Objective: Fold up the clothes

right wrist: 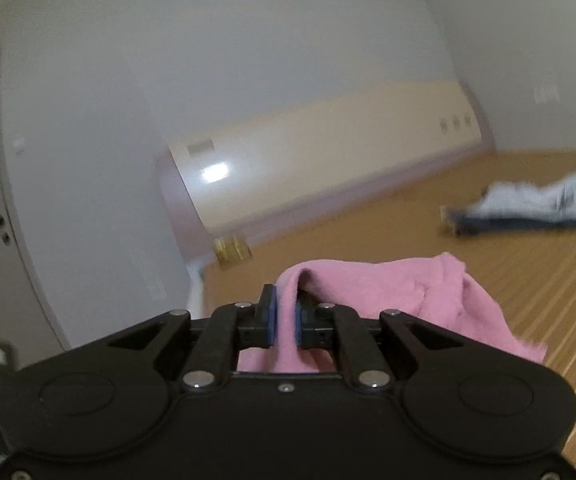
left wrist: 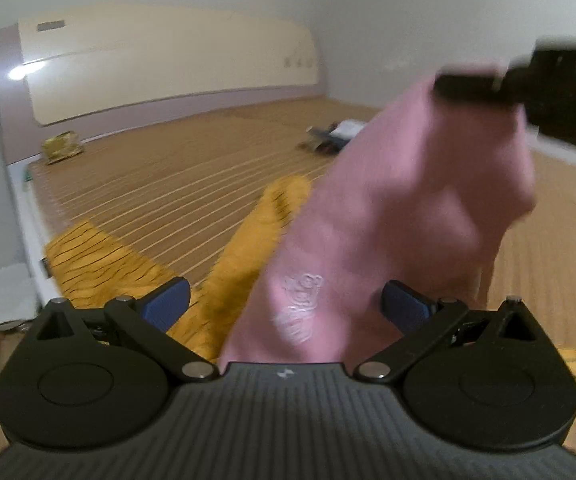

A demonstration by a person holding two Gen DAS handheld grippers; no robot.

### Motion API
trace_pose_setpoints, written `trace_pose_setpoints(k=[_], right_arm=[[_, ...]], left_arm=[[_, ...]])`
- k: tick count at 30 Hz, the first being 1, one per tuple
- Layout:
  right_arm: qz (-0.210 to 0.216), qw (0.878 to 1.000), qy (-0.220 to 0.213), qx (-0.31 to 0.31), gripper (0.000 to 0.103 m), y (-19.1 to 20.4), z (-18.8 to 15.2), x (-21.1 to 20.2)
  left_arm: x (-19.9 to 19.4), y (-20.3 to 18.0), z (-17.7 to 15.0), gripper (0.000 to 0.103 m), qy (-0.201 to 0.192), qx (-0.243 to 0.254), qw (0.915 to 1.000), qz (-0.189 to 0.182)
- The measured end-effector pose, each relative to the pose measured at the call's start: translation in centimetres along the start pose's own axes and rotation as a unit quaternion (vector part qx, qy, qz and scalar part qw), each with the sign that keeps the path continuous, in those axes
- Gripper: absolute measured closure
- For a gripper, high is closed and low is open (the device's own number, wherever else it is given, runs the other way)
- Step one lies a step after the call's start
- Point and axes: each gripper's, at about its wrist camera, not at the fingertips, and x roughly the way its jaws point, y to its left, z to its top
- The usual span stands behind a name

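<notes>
- Striped tan woven bed mat [left wrist: 175, 168] stretches bare toward the cream headboard [left wrist: 159, 64].
- My right gripper [right wrist: 283, 322] clamps the pink fleece garment [left wrist: 400, 200], lifting it; its pale embroidered emblem [left wrist: 300, 304] is unreadable.
- My left gripper [left wrist: 285, 304] hangs spread, released.
- Mustard striped garment [left wrist: 103, 268] lies at the mat's edge.

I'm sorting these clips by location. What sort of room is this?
Most likely a bedroom. A wide bed with a cream headboard fills the view, covered by a striped woven mat, with loose clothes on it, among them a pink garment and a yellow garment.
</notes>
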Motion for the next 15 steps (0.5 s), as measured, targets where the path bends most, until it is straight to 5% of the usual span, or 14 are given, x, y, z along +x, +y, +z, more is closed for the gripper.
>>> trace_pose_setpoints(k=[9, 12, 15], right_arm=[[-0.019, 0.993, -0.111, -0.023, 0.093, 0.9, 5.7, -13.9], [-0.028, 0.989, -0.137, -0.036, 0.093, 1.2, 6.7, -18.9], [-0.060, 0.982, -0.167, -0.070, 0.093, 2.2, 7.1, -24.0]], left_arm=[[-3.4, -4.2, 1.8, 0.000, -0.061, 0.017, 0.9911, -0.117], [-4.5, -5.7, 2.3, 0.000, -0.080, 0.022, 0.9837, -0.160], [-6.0, -7.6, 3.0, 0.000, -0.091, 0.027, 0.9670, -0.236]])
